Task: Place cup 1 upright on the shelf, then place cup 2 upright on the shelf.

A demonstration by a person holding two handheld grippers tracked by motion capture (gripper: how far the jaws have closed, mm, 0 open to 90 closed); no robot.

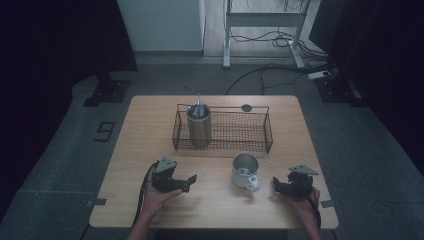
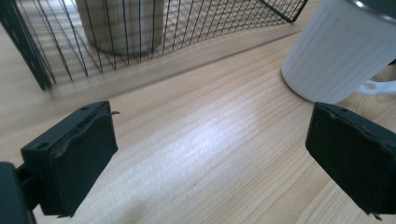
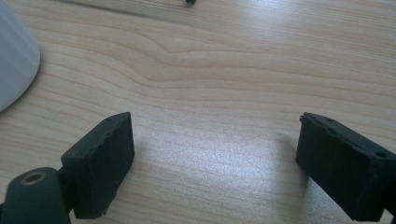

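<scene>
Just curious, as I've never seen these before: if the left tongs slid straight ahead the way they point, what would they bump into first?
Probably the wire basket, though the white mug sits close on one side.

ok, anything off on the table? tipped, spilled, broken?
Nothing stands out. The steel tumbler stands upright in the left end of the wire basket. The white mug sits upright on the table in front of the basket, handle toward the person. No spill shows. Both grippers, left and right, are open with nothing between the jaws.
</scene>
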